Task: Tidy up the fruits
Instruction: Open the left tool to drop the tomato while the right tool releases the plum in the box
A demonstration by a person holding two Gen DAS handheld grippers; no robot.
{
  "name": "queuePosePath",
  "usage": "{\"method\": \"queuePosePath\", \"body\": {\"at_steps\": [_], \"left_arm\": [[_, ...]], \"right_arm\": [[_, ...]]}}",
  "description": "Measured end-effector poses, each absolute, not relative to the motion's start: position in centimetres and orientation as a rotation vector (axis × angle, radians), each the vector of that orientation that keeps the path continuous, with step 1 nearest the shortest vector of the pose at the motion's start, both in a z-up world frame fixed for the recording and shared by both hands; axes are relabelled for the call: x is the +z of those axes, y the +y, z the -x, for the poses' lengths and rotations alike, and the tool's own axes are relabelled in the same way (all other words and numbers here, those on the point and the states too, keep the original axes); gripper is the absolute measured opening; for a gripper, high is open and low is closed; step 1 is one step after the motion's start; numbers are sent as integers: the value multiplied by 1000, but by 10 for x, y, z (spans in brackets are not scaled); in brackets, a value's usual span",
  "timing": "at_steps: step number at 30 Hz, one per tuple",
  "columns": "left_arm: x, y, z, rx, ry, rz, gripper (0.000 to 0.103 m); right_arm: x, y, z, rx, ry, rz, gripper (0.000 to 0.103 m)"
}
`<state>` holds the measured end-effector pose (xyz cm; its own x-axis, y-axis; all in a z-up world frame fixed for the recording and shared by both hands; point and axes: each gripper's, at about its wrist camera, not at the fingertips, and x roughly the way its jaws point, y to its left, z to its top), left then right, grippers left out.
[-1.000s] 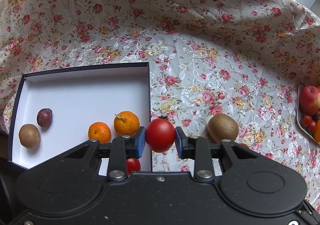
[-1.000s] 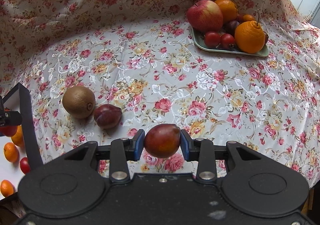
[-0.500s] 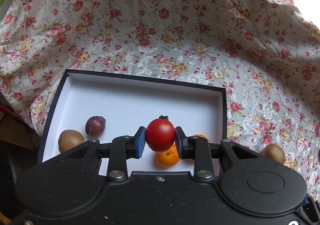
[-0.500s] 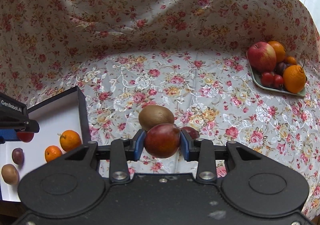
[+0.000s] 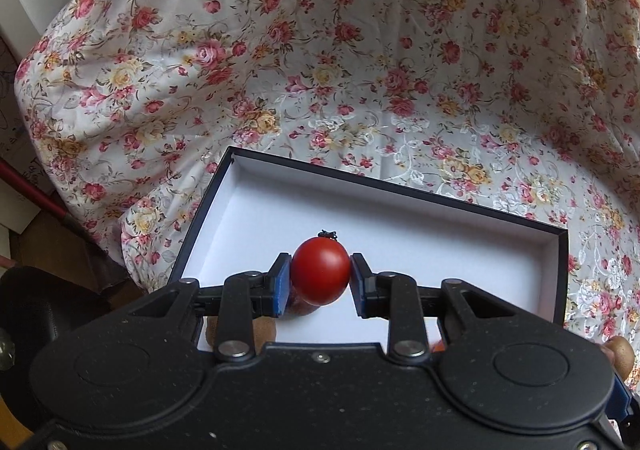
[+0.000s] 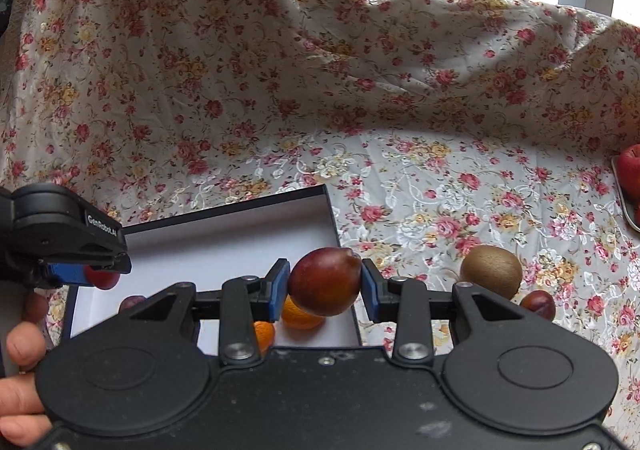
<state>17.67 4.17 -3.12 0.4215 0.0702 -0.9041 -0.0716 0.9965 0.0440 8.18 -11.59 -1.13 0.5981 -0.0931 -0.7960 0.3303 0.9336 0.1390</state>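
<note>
Left claw (image 5: 320, 277): I have it clamped on the tomato (image 5: 320, 271), both blue pads pressed to its sides, stem end up.
Tomato position: I hold it above the white floor of the box (image 5: 400, 218), toward the near side.
Right claw (image 6: 325, 282): closed on the plum (image 6: 325, 281), gripped at both flanks.
Plum position: I see it held over the box's right wall (image 6: 340, 250), above an orange (image 6: 298, 316) lying inside.
Box contents: a second orange (image 6: 265, 335) beside the first, and a dark plum (image 6: 131, 302) partly hidden by my claw body.
Cloth: a kiwi (image 6: 491, 271) and a small plum (image 6: 538, 304) sit just right of the box on the floral cloth (image 6: 440, 186).
Far right: an apple (image 6: 629, 174) on a tray (image 6: 624, 202), cut off by the frame edge.
Left claw in the right view: (image 6: 94, 274), over the box's left end.
</note>
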Motion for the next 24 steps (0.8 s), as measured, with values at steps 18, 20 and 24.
{"method": "queuePosePath", "body": {"at_steps": [18, 20, 24], "left_arm": [[-40, 68, -182, 113, 1151, 19, 47], [-41, 70, -183, 112, 1158, 23, 47], [-41, 69, -182, 111, 1161, 25, 47]], "right_arm": [[-21, -62, -101, -142, 859, -228, 38], [-23, -60, -101, -131, 869, -240, 38], [-24, -58, -100, -119, 872, -268, 38]]}}
